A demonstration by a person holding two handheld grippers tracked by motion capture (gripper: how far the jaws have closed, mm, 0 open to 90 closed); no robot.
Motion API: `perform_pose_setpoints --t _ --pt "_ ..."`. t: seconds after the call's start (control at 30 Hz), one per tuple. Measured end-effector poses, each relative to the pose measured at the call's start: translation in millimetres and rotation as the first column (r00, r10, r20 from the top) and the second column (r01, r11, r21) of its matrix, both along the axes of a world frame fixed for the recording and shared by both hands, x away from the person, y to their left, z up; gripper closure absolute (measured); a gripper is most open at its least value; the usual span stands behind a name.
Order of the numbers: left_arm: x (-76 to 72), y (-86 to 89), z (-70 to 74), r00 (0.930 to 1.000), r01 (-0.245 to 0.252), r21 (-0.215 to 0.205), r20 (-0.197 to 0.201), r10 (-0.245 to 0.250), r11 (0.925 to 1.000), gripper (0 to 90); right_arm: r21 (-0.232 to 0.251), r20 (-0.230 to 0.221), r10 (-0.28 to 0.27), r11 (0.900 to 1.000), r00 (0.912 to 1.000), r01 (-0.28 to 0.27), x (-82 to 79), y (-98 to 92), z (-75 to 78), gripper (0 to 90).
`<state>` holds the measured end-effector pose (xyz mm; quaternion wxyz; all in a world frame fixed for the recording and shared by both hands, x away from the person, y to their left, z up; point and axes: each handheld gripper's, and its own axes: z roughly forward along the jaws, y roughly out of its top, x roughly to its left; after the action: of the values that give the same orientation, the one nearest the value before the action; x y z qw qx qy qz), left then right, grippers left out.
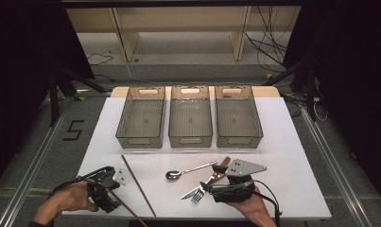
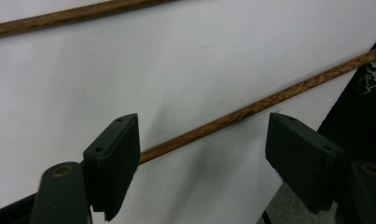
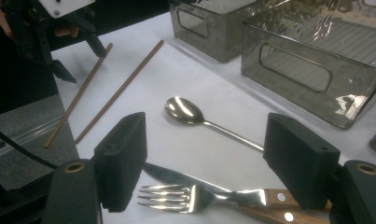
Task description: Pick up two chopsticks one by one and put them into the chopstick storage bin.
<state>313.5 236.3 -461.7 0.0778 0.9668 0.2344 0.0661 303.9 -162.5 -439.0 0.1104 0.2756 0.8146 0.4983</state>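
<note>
Down at the near left corner of the white surface [image 1: 282,142], a thin brown wooden chopstick [image 2: 251,109] lies flat on the board, its near end running off the front edge. It passes straight through the gap between the jaws of the left gripper [image 2: 202,149], and those jaws stand wide, neither pad pressing on the stick. The left gripper sits low over that chopstick, held in the person's left hand [image 1: 67,198].

Just beyond that chopstick lies its twin, a second thin brown wooden chopstick [image 1: 137,184], slanting across the surface with its far end pointing toward the left bin.

Away from the chopsticks, toward the middle of the surface, rests a shiny steel spoon [image 3: 185,111], bowl nearest the chopsticks, handle reaching away from them. Further along, on the far side of the spoon from the chopsticks, a steel fork with a riveted wooden handle [image 3: 195,196] lies over a steel knife with a wooden handle [image 3: 169,176].

The right gripper [image 3: 204,163] hangs over that fork and knife, jaws spread wide, gripping nothing, the cutlery lying free below.

Well beyond the chopsticks, at the back of the surface, three smoky transparent plastic bins [image 1: 190,118] stand side by side in a row.
</note>
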Motion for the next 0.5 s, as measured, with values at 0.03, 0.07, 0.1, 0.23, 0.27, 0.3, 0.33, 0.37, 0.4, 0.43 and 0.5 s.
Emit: perform_pose_setpoints --t 0.03,0.07,0.1,0.23,0.27,0.3,0.33,0.37,0.4,0.43,0.5 --pt "0.2 0.0 -0.5 1.0000 0.006 0.012 -0.001 -0.006 0.9999 25.9 0.001 0.001 -0.001 1.000 1.0000 0.001 0.1 -0.1 0.0 30.9" --pt "0.8 -0.2 -1.6 1.0000 0.009 0.023 0.000 -0.009 0.9997 25.9 0.002 0.001 -0.001 1.000 1.0000 0.001 0.2 -0.1 -0.1 30.9" --pt "1.7 -0.1 -2.3 0.9999 0.013 0.032 0.000 -0.013 0.9994 25.9 0.001 0.000 -0.001 1.000 1.0000 0.001 0.3 -0.2 -0.1 30.9" --pt "6.6 0.3 -5.2 0.9996 0.028 0.051 -0.011 -0.027 0.9983 26.6 0.003 -0.003 -0.001 1.000 1.0000 0.001 0.2 0.5 -0.4 30.9" --pt "8.2 0.1 -6.7 0.9994 0.032 0.052 -0.011 -0.032 0.9981 26.6 0.003 -0.003 -0.001 1.000 1.0000 0.001 0.2 0.5 -0.4 30.9" --pt "9.8 -0.1 -7.6 0.9992 0.036 0.055 -0.022 -0.035 0.9978 27.0 0.002 -0.004 0.000 1.000 1.0000 0.000 0.3 0.4 -0.4 30.9" --pt "10.8 -0.2 -8.8 0.9993 0.030 0.045 -0.025 -0.029 0.9985 26.9 0.001 -0.005 0.000 1.000 1.0000 0.000 0.5 0.2 -0.5 31.0" --pt "13.0 0.7 -8.5 0.9987 0.035 0.044 -0.038 -0.033 0.9984 26.8 0.002 -0.004 0.002 1.000 1.0000 -0.002 0.7 -0.1 -0.7 31.0" --pt "13.5 1.1 -8.9 0.9985 0.030 0.037 -0.046 -0.028 0.9989 27.1 0.003 -0.004 0.001 1.000 1.0000 -0.001 0.8 -0.2 -0.6 31.0" --pt "14.1 1.6 -8.9 0.9981 0.032 0.033 -0.054 -0.030 0.9989 28.3 0.004 -0.004 0.001 1.000 1.0000 -0.001 0.8 -0.3 -0.6 31.0" --pt "13.6 1.5 -8.2 0.9970 0.046 0.027 -0.064 -0.044 0.9986 32.5 0.005 -0.003 -0.001 1.000 1.0000 0.001 1.0 -0.6 -0.5 31.1"
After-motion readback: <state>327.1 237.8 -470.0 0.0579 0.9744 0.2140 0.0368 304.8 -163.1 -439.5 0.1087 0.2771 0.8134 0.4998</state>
